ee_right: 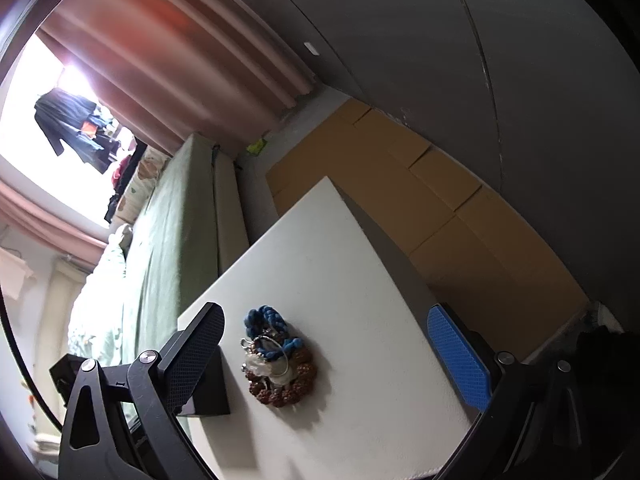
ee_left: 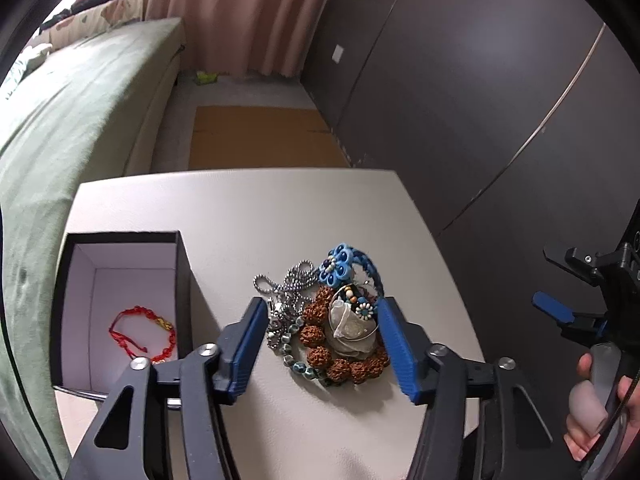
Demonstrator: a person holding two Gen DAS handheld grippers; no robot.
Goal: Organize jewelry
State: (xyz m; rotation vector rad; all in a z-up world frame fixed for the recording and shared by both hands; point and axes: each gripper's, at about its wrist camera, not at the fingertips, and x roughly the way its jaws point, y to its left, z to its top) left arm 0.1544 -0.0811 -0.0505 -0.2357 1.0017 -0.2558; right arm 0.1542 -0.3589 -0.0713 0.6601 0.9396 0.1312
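Note:
A tangled jewelry pile (ee_left: 332,320) lies on the white table (ee_left: 240,216): brown seed beads, a silver chain, a blue flower cord and small teal beads. My left gripper (ee_left: 322,302) is lowered over it with a blue pad on each side of the pile; I see no squeeze on it. A red cord bracelet (ee_left: 144,332) lies inside the open black box (ee_left: 120,237) at the left. In the right wrist view my right gripper (ee_right: 325,310) stands wide open above the table (ee_right: 320,248), short of the pile (ee_right: 276,368), with nothing between its fingers.
A green-covered bed (ee_left: 80,112) runs along the table's left side. Flattened cardboard (ee_left: 260,140) lies on the floor beyond the table, next to a dark wardrobe wall (ee_left: 460,100). A hand (ee_left: 588,408) holds the right gripper's handle at the right edge.

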